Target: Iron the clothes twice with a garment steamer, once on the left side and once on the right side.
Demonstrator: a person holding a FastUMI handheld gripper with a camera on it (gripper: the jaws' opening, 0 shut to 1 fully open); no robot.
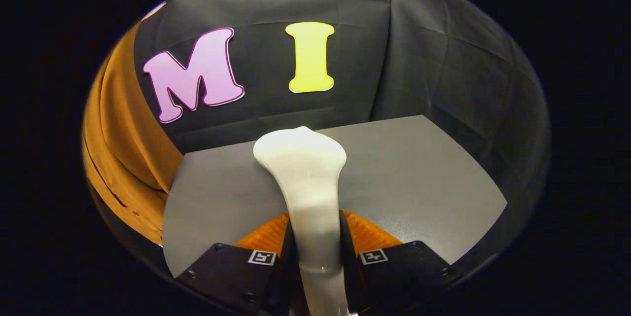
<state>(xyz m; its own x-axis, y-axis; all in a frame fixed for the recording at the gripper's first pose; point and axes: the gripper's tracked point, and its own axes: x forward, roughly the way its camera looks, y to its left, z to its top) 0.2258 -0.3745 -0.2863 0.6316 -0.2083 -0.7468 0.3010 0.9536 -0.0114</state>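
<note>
Steamer (305,183) sits clamped by its white handle between both fingers of my gripper (316,252), its flared head raised over the grey desk (419,173) near the back edge. Orange clothes (123,158) hang past the desk's left edge.

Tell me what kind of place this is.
Probably a staged recording booth, not a home: black cloth wall, a bare grey table, and an orange garment hanging beside it. The hand-held gripper is shut on a white steamer.
</note>
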